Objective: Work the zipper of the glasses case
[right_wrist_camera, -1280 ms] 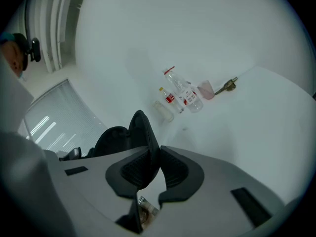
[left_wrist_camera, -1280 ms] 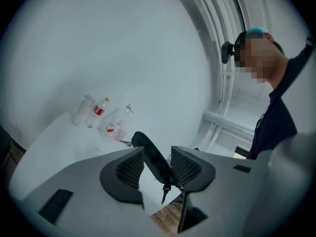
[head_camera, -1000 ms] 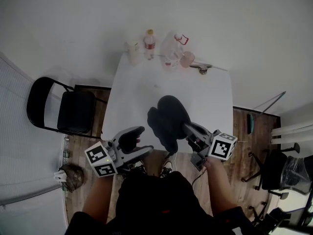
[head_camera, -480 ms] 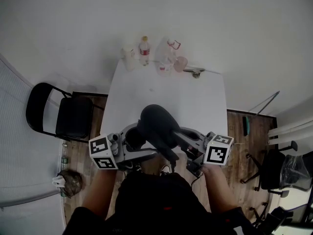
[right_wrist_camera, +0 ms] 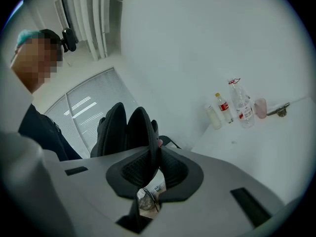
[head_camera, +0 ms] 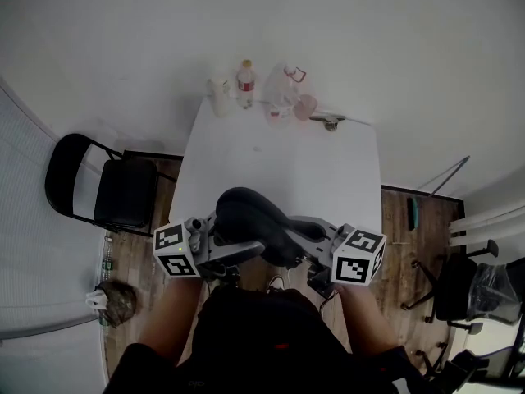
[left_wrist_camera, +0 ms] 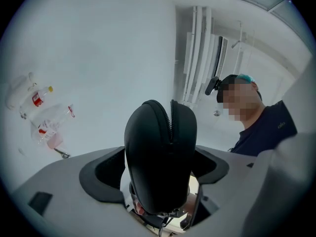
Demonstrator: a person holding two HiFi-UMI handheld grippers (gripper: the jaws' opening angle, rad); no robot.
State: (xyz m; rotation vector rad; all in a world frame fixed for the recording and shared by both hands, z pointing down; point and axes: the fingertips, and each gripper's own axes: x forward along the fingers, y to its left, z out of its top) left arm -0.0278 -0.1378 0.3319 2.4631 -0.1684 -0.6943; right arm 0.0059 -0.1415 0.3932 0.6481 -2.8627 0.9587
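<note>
While pinching the rim of the glasses case (left_wrist_camera: 160, 147) in the shut right hand-held gripper (right_wrist_camera: 148, 164), had just opened the left hand-held gripper (left_wrist_camera: 160, 179) around that seemingly light, stiff shell.

Black glasses case (head_camera: 250, 220), white table (head_camera: 279, 162)

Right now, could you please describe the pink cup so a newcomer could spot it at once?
Look to the far edge of the white table, where a row of small things stands. The pink cup sits between a clear bottle and a metal piece, the only pink thing.
</note>
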